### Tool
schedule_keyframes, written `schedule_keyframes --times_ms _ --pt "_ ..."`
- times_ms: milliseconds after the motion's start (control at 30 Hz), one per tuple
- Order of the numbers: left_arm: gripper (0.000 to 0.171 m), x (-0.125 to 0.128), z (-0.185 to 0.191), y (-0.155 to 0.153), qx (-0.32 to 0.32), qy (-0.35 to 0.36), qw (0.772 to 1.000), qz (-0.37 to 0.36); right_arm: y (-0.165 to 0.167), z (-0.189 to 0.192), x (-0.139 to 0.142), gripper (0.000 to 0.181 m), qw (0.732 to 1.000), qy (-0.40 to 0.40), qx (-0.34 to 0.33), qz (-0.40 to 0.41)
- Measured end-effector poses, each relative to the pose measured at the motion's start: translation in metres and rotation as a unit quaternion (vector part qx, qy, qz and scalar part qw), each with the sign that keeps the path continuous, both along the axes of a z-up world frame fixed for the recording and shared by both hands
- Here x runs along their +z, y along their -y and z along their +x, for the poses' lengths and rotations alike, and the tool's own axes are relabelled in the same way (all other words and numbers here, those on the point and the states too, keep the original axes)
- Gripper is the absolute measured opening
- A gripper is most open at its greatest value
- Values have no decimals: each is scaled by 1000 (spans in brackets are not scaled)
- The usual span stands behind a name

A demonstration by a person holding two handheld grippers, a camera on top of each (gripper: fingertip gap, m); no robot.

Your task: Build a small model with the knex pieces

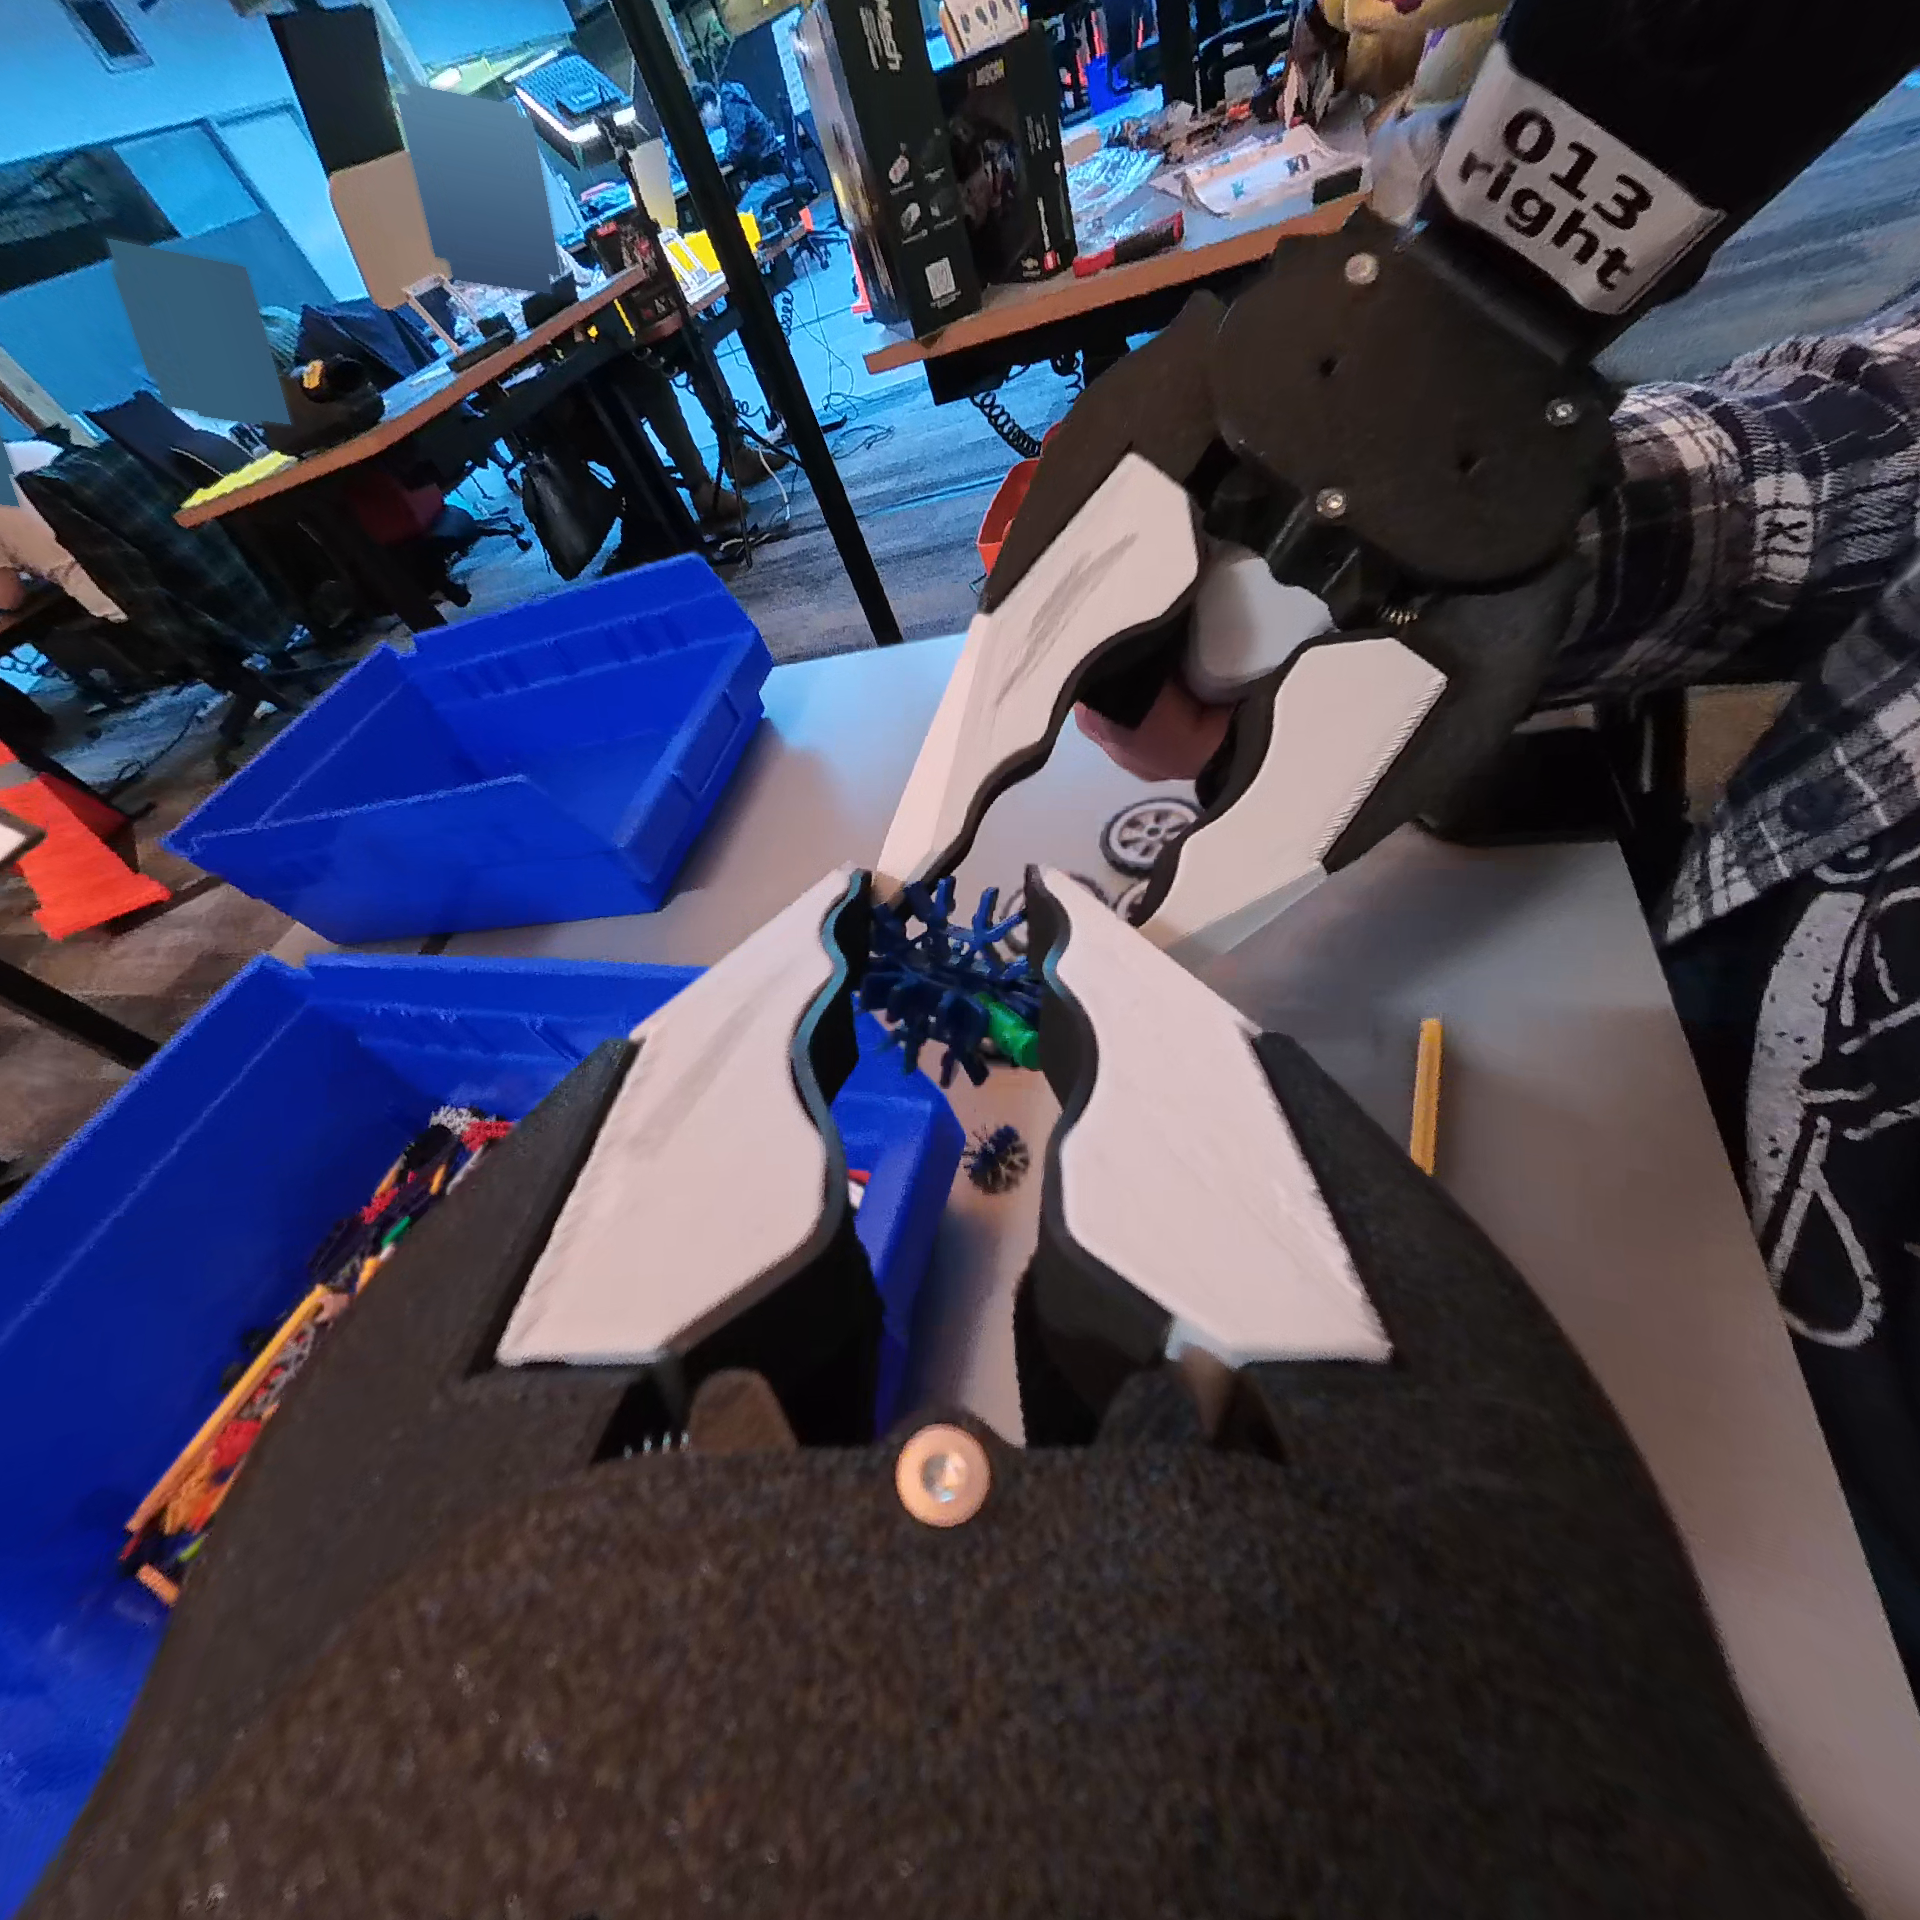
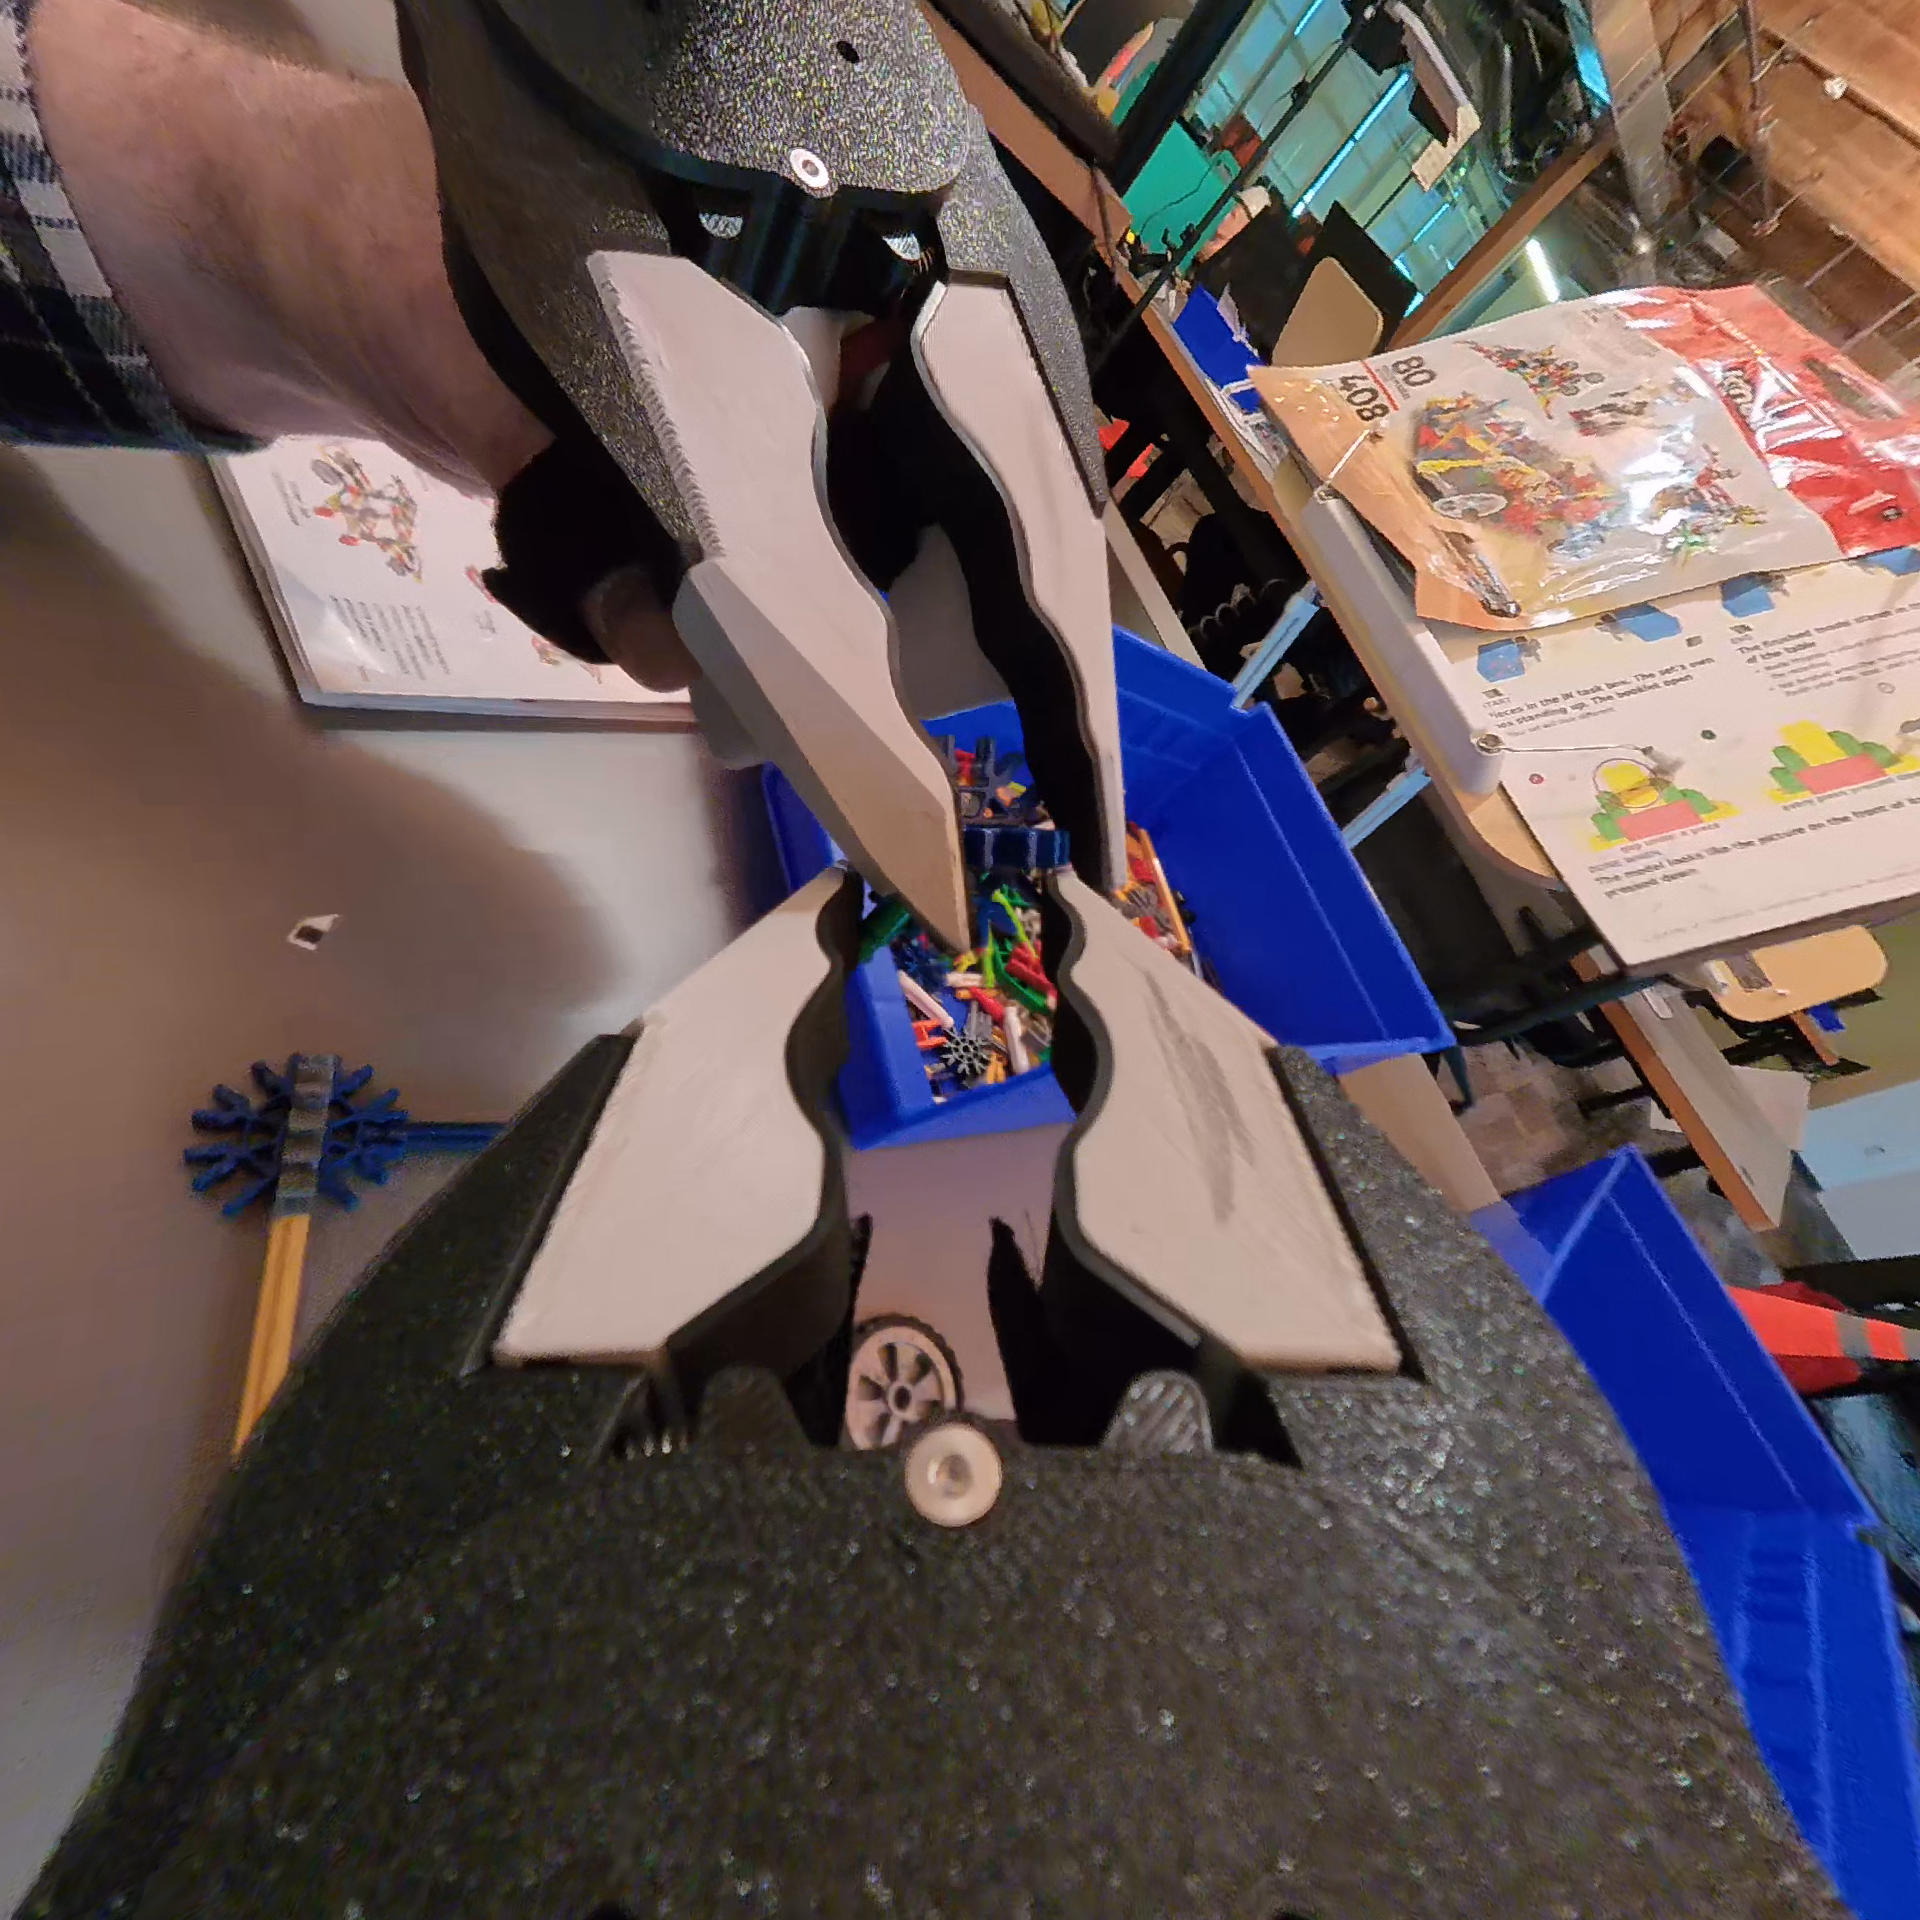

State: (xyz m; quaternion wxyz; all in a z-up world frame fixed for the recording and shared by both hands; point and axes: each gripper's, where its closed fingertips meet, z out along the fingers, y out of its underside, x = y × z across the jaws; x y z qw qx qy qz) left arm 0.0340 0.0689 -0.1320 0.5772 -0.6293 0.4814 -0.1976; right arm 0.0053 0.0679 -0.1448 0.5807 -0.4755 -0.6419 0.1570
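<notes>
Where both tips meet: over table [image 1: 1455,1039], beside bin [image 1: 208,1195]
Left claw [image 1: 945,894]: pinching blue connector cluster [image 1: 935,982]
Right claw [image 2: 954,888]: spread wide, one tip beside cluster

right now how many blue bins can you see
2. One blue bin, full of small colourful building pieces, sits beside the left gripper. The other blue bin is farther back on the table and looks empty. More may be hidden.

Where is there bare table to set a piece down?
Bare tabletop lies right of the yellow rod, toward the person. The far blue bin looks empty. Crowded: the near blue bin of pieces, and the blue connector cluster and wheel between the left gripper and right gripper.
</notes>
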Motion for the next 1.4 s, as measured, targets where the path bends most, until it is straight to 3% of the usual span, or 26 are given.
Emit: schedule_keyframes --times_ms 167,467,767,1167,1300,1400 --pt "28 13 20 -10 -8 7 1000 11 -10 19 13 33 999 26 -10 15" --pt "28 10 44 -25 -38 7 999 10 -24 45 9 33 999 43 -28 2" --pt "30 8 31 -20 -52 -13 999 -5 -23 44 6 33 999 33 -27 -17" --pt "30 0 17 -26 -15 -64 997 27 -28 43 -3 33 998 42 -44 -15" --pt "29 -4 8 -32 7 -32 999 -31 -33 46 6 33 998 18 -61 -8" --pt "28 -6 12 -26 -23 25 992 -120 -39 49 11 33 996 12 -84 24"
